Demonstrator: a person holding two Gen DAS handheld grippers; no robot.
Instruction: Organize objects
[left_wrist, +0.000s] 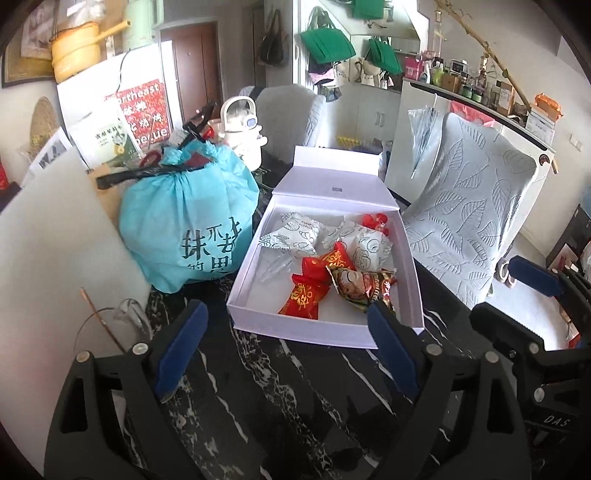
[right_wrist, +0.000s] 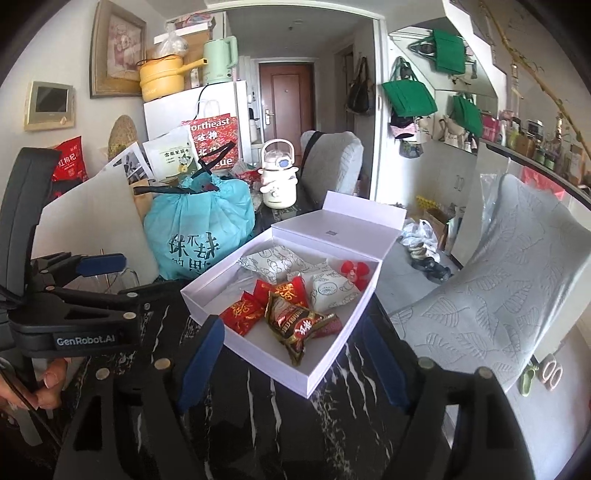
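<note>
The white box (left_wrist: 258, 295) near the table's (left_wrist: 295, 406) edge lies open, lid back, holding red candies (left_wrist: 306, 291), white patterned packets (left_wrist: 291, 236) and a brown wrapper (left_wrist: 360, 286) lying lengthwise toward the front wall. Left gripper (left_wrist: 288, 343) and right gripper (right_wrist: 291, 354) gape wide, both empty.

Both grippers (left_wrist: 284, 350) (right_wrist: 299, 354) spread, empty.

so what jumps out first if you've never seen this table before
The open white box at the middle of the dark marble table, with red, white and brown snack packets inside. Just left of it sits a bulging turquoise bag tied at the top.
</note>
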